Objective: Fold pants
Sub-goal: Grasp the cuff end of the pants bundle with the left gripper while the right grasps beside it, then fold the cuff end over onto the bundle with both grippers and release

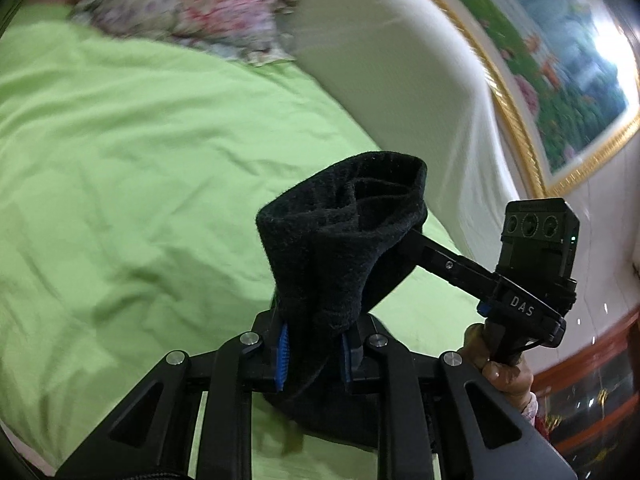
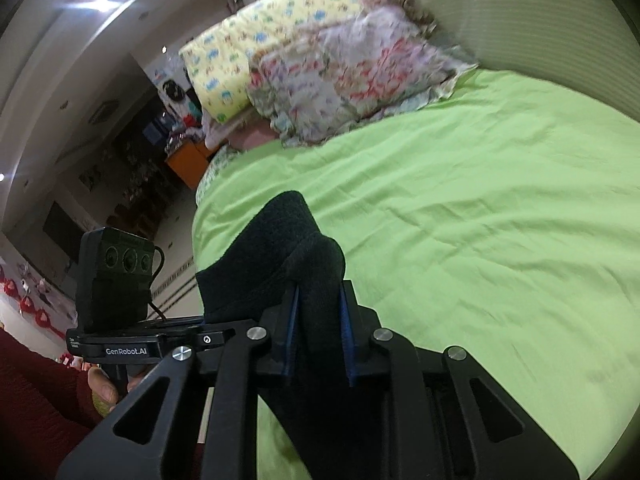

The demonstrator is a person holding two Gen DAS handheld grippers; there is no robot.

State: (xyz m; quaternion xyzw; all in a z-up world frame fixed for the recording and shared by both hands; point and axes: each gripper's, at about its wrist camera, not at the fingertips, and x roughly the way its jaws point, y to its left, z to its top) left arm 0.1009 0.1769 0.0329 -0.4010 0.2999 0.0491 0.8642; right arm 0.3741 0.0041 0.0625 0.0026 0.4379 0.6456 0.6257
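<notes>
The black pants are held up above a green bed sheet. My left gripper is shut on a bunched edge of the pants, which rise in front of it as an open fold. My right gripper is shut on another part of the black pants. In the left wrist view the right gripper reaches into the same bundle from the right. The rest of the pants hangs below, out of sight.
The green sheet covers the bed. Floral and yellow pillows lie at its far end against a pale headboard. A gold-framed picture hangs behind. The bed's left edge drops to the floor.
</notes>
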